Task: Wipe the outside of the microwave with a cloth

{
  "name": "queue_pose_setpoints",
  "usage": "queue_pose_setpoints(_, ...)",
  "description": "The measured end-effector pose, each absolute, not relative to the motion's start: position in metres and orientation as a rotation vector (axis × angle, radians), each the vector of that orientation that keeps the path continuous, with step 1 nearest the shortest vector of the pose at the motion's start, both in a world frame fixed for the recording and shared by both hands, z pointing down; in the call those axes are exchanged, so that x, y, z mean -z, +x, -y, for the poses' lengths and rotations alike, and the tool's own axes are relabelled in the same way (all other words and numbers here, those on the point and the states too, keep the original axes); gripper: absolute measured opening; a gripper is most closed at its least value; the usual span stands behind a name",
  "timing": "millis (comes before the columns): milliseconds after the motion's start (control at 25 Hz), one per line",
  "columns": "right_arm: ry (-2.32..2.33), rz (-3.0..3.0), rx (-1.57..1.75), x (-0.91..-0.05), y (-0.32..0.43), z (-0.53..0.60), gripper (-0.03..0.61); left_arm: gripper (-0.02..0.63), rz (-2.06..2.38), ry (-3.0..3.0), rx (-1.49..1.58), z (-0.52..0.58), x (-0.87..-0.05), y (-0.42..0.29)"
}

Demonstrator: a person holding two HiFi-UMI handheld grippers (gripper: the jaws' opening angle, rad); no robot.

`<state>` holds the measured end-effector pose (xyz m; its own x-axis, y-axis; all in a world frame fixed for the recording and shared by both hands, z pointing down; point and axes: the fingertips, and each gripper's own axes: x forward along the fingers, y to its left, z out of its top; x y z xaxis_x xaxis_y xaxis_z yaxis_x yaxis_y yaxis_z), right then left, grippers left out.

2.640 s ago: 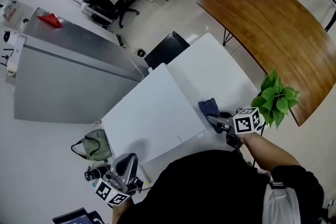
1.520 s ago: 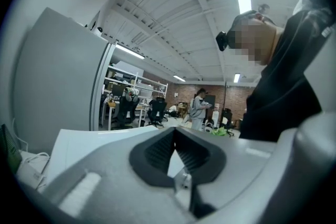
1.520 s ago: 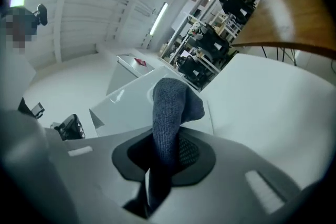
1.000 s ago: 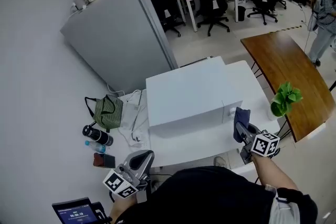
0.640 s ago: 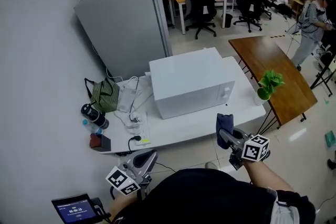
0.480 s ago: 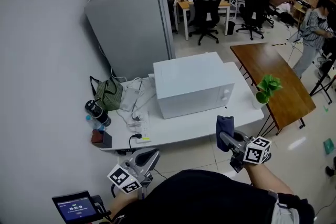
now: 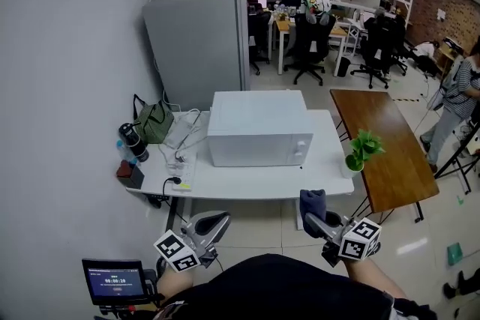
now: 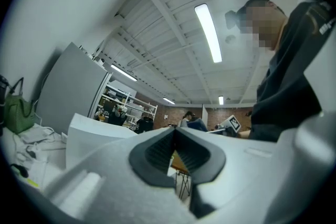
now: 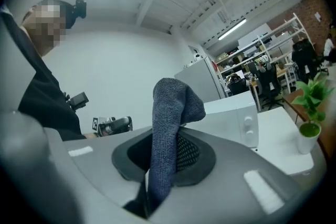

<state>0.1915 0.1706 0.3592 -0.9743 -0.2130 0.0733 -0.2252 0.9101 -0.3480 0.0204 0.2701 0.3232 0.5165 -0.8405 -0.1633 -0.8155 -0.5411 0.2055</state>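
Observation:
A white microwave point(image 7: 259, 137) stands on a white table point(image 7: 240, 182), door and knobs facing me; it also shows as the microwave point(image 9: 239, 113) in the right gripper view and the microwave point(image 8: 94, 136) in the left gripper view. My right gripper point(image 7: 315, 215) is shut on a dark blue cloth point(image 7: 311, 201), held well short of the table's front edge. The cloth point(image 9: 170, 128) sticks up from between the jaws. My left gripper point(image 7: 211, 221) hangs low at the left, jaws together, holding nothing.
On the table's left end lie a green bag point(image 7: 154, 121), a dark bottle point(image 7: 131, 140), cables and a power strip point(image 7: 182, 174). A potted plant point(image 7: 360, 150) stands at the right end. A grey fridge point(image 7: 201, 41) stands behind; a brown table point(image 7: 382, 142) is at the right.
The view has pulled back from the microwave, so the whole table now shows. Both grippers are farther from the table. The right gripper keeps hold of the cloth.

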Motion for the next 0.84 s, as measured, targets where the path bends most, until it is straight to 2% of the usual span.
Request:
queue_pose_setpoints(240, 0.296, 2.996, -0.508, -0.373, 0.216, -0.177, 0.049, 0.002, 1.485, 2.638, 0.356, -0.280, -0.324, 0.059)
queue_pose_setpoints(840, 0.249, 3.072, -0.479, -0.346, 0.161, -0.211, 0.049, 0.002, 1.488, 2.684, 0.315, -0.321, -0.313, 0.012)
